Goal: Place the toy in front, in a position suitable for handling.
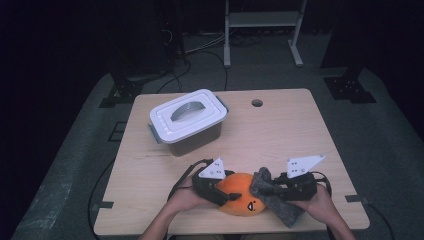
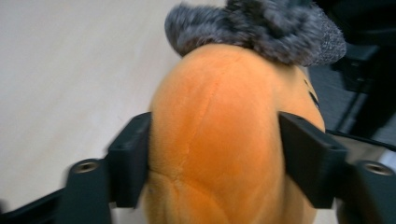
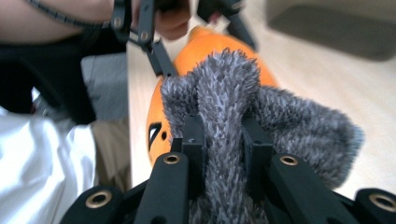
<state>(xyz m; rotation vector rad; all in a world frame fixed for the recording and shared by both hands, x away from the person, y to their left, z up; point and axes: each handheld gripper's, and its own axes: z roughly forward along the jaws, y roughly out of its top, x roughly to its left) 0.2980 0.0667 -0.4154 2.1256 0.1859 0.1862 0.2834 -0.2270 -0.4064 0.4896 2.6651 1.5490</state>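
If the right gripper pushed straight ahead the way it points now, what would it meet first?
The right gripper, shut on the grey fuzzy cloth, points at the orange plush toy just beyond the cloth. It would likely press into that, with the left gripper behind.

A round orange plush toy (image 1: 239,195) with a small black face mark lies at the near table edge. A fuzzy grey knitted sock (image 1: 272,196) is bunched against its right side, touching it.

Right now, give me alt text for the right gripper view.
The right gripper pinches a fuzzy grey sock between its black jaws, pulling it toward an orange plush toy held by the left gripper on a light wooden table.
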